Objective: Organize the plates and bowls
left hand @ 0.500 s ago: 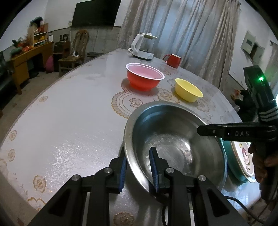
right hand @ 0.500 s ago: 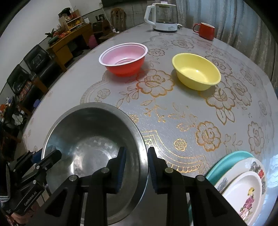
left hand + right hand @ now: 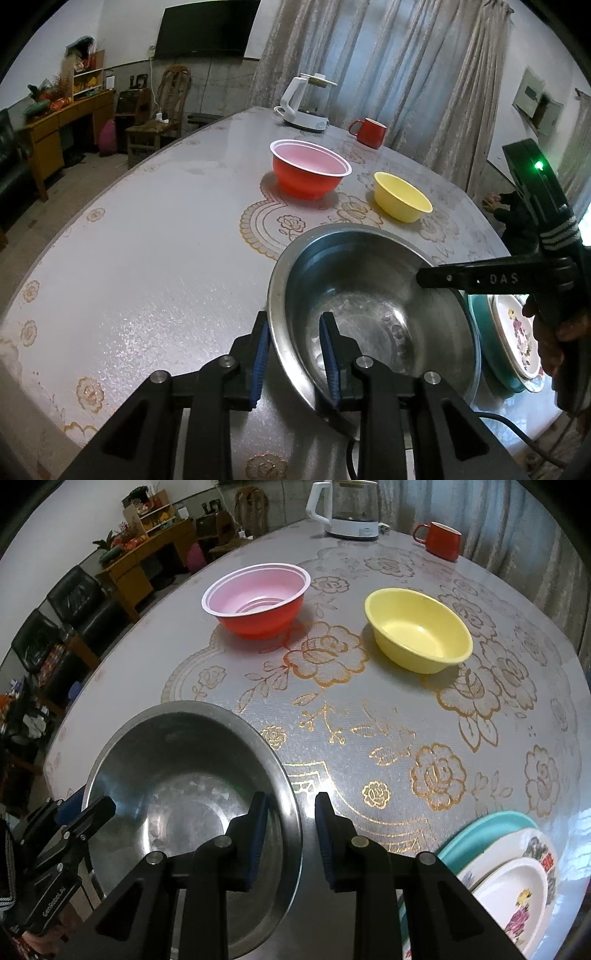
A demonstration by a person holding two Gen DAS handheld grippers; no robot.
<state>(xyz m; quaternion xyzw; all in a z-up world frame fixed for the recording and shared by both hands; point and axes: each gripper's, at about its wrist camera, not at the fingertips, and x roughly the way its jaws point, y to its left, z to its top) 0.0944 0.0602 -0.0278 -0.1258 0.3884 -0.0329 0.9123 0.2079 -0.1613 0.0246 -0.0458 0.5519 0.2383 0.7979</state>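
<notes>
The metal bowl (image 3: 192, 812) sits on the table (image 3: 369, 720) near the close edge. It is big, shiny and has nothing in it.

My left gripper (image 3: 295, 354) has the bowl's rim between its two fingers, one inside the bowl and one outside. The fingers are a little way apart, and I cannot tell if the blue pads (image 3: 260, 354) press on the metal. My right gripper (image 3: 290, 834) is the same on the other side of the bowl: one finger inside, one outside, rim in the gap. It looks a bit open too.

Just beside the bowl, on the right, is a stack of plates (image 3: 517, 871): a blue-green one at the bottom and flowered white ones on top. Farther off stand a red bowl (image 3: 258, 602) and a yellow bowl (image 3: 419, 635), well apart from each other. At the far end are a kettle (image 3: 349, 511) and a red mug (image 3: 441, 541).

I think the bowl could slip. The metal is smooth and the rim is thin, so if I lift before both pairs of fingers close tight, it may tip and drop. If one hand goes up faster than the other, the bowl may tilt and slide out. It could also bump the plates, since they are so close.
</notes>
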